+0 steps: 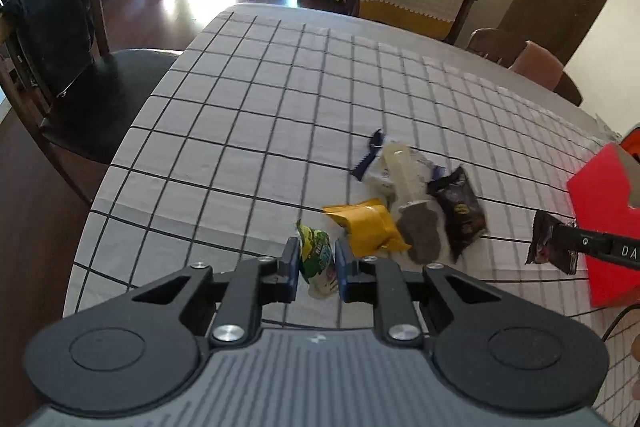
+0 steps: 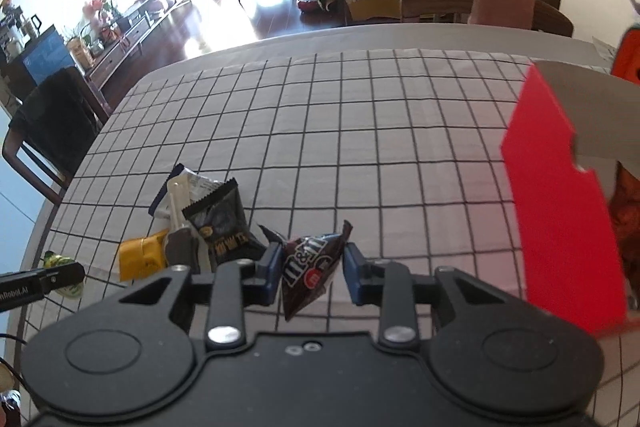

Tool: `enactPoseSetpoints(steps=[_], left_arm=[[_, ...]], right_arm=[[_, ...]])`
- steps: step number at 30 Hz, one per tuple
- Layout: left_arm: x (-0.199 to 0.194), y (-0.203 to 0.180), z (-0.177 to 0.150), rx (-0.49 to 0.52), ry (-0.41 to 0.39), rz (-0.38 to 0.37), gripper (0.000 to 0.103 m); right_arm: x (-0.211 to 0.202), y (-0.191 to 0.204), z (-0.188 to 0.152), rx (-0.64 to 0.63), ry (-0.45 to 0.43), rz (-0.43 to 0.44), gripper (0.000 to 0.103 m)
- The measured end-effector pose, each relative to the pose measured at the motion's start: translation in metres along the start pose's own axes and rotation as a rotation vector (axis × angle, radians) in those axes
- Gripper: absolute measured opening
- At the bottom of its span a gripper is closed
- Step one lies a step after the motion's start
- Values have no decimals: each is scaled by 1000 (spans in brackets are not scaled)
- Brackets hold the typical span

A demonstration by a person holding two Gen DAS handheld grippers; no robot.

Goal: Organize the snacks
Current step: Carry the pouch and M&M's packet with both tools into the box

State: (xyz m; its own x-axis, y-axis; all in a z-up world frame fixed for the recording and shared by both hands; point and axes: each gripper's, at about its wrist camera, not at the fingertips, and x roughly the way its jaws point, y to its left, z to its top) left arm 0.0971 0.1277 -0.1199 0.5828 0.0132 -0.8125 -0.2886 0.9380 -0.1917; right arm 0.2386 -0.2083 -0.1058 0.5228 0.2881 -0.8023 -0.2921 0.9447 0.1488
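The left gripper [image 1: 316, 263] is closed on a green snack packet [image 1: 318, 265], and the right gripper [image 2: 310, 269] clamps a brown M&M's bag [image 2: 310, 269]. Behind them, other snacks [image 1: 416, 203] lie heaped on the checked tablecloth [image 1: 248, 115], near the red box [image 2: 560, 211].

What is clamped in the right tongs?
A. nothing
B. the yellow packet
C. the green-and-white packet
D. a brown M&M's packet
D: the right tongs pinch the brown M&M's packet clear of the pile; the green-and-white packet is in the left tongs.

Blown-out window glare — fisheye-warped edges
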Motion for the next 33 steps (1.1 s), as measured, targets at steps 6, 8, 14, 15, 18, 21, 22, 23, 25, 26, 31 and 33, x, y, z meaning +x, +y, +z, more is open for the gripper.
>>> enactPoseSetpoints(steps=[6,8,14,15,18,21,22,23,25,26,31,33], left_arm=[[-23,-25,-3,26,-17,-49,18],[-31,-36,-4,37,-26,-65,18],[-52,-81,-6,89,-52,-124,18],[-55,-91,-6,99,-59,-137,18],[-61,-120,-6,128,-69,-170,18],[-62,-152,-6,160,-76,-196,18],[-62,-163,-6,170,-75,-207,18],[-63,-173,-6,180,-77,-218,18],[-63,-197,-6,200,-76,-238,18],[-62,-207,-6,207,-72,-251,18],[-55,-260,-7,251,-58,-283,18],[-51,-282,-7,272,-43,-296,18]], right_arm=[[-38,-12,-6,16,-52,3,30],[-52,-19,-7,23,-73,4,30],[-91,-50,-5,50,-140,-10,30],[-96,-57,-5,51,-148,-20,30],[-112,-78,-4,64,-174,-35,30],[-124,-101,-2,77,-198,-53,30],[-127,-108,-2,84,-205,-58,30],[-130,-116,-2,88,-211,-64,30],[-135,-131,-1,93,-221,-77,30],[-137,-139,-1,96,-229,-84,30],[-144,-178,0,114,-243,-118,30],[-144,-194,1,122,-241,-132,30]])
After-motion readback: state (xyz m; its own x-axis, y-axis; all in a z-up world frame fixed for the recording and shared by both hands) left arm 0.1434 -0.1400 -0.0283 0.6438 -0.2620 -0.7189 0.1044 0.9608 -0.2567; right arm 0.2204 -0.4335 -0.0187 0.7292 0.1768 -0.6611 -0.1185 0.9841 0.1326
